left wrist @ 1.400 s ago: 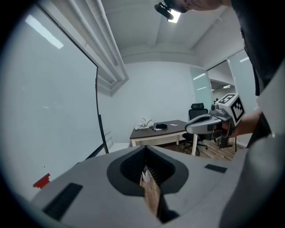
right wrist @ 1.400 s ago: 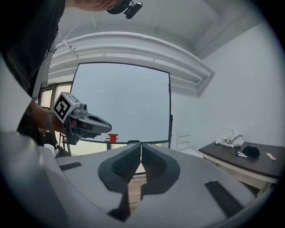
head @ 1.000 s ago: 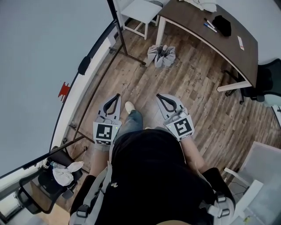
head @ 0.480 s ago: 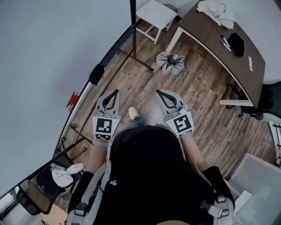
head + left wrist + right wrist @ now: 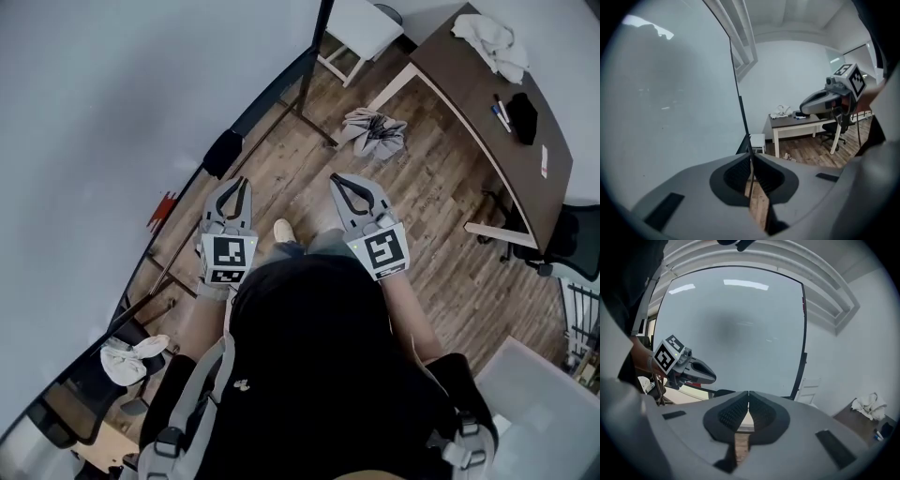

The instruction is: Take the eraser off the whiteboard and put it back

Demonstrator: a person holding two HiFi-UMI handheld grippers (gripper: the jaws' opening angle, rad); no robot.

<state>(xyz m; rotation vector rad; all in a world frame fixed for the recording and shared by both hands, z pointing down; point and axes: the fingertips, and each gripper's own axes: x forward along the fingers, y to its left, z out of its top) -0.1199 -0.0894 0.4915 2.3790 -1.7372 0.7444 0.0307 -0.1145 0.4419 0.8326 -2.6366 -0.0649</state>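
Observation:
The whiteboard [image 5: 94,94] fills the left of the head view, standing on a wheeled frame. A black eraser [image 5: 223,153] sticks at its lower edge, and a small red object [image 5: 165,208] sits further along. My left gripper [image 5: 235,182] is shut and empty, its tips a short way below the eraser and apart from it. My right gripper [image 5: 341,178] is also shut and empty, over the wood floor to the right. In the left gripper view the shut jaws [image 5: 751,153] point along the board [image 5: 670,93]. In the right gripper view the shut jaws [image 5: 748,393] face the board [image 5: 736,333].
A dark desk [image 5: 469,84] at the upper right carries a white cloth [image 5: 492,37] and markers. A white stool [image 5: 361,23] and a grey bundle [image 5: 375,131] stand on the floor ahead. A chair with a rag [image 5: 131,356] is at the lower left, an office chair [image 5: 572,244] at the right.
The person has walked forward along the whiteboard. The eraser now lies just ahead of the left gripper. Both grippers stayed shut and side by side.

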